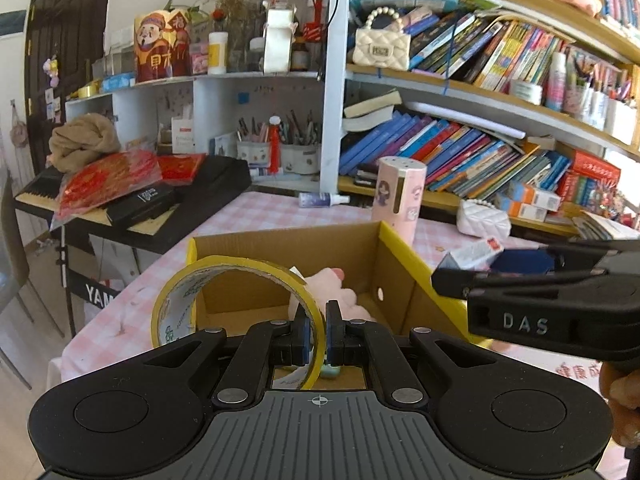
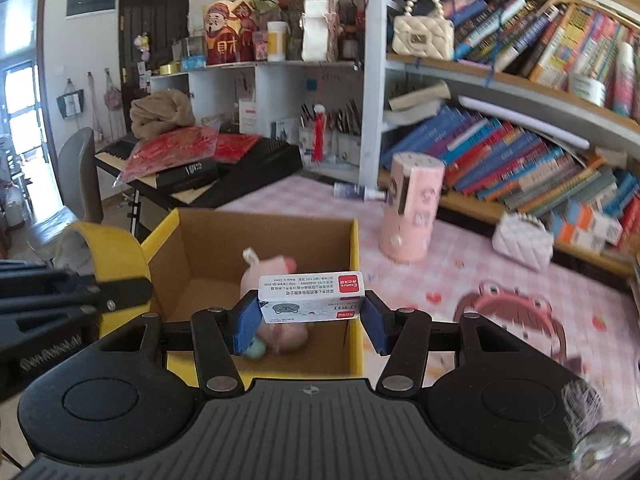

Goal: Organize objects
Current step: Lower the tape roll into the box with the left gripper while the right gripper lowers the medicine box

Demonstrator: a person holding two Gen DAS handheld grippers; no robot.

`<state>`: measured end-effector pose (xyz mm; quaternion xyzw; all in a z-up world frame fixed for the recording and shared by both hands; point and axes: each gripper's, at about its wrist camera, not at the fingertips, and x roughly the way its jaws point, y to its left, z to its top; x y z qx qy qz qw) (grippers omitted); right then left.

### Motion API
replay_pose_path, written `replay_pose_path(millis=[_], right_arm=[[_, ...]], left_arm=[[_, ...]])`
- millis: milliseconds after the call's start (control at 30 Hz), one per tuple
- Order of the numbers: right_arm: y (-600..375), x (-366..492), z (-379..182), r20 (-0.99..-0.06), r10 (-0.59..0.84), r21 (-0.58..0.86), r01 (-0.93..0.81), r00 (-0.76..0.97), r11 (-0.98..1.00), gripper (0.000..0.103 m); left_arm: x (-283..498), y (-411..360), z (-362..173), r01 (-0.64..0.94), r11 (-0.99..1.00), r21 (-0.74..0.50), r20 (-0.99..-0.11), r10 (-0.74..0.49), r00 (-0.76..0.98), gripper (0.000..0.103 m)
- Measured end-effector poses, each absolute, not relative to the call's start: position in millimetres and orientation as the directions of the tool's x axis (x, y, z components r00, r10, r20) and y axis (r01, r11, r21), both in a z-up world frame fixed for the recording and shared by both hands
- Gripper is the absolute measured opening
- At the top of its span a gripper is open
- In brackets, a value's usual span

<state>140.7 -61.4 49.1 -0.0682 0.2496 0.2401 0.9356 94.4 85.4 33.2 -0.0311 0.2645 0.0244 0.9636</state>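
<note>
Tape roll (image 1: 236,300), yellow, is pinched through its band by the left gripper (image 1: 319,334), one pad inside the ring and one outside, hanging just ahead of the fingers over the cardboard box (image 1: 384,256). Right gripper (image 2: 311,312) clamps a small white carton (image 2: 311,298) by its short ends, directly above the pink plush toy (image 2: 276,270) inside. Both look light; the roll stiff, the carton crushable if squeezed hard.
</note>
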Motion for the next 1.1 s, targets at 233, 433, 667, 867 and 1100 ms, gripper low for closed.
replay_pose_path(millis=[233,433,667,867,1100], right_arm=[[-54,176,43,-0.505,0.443,-0.014,-0.520,0.741,0.854,0.052],[-45,196,33,-0.533,0.463,-0.012,-0.553,0.708,0.833,0.052],[-33,211,19,-0.587,0.480,-0.008,-0.599,0.651,0.801,0.052],[-25,216,11,-0.619,0.489,-0.018,-0.633,0.615,0.774,0.052],[-18,222,3,-0.649,0.487,-0.020,-0.653,0.584,0.757,0.052]], left_arm=[[128,85,18,-0.077,0.997,-0.029,-0.573,0.046,0.818,0.006],[145,88,0,-0.089,0.995,-0.051,-0.643,0.036,0.765,0.006],[158,94,-19,-0.113,0.990,-0.085,-0.711,0.019,0.703,0.006],[165,94,-27,-0.113,0.990,-0.085,-0.742,0.013,0.671,0.006],[169,97,-36,-0.115,0.986,-0.120,-0.773,-0.020,0.634,0.007]])
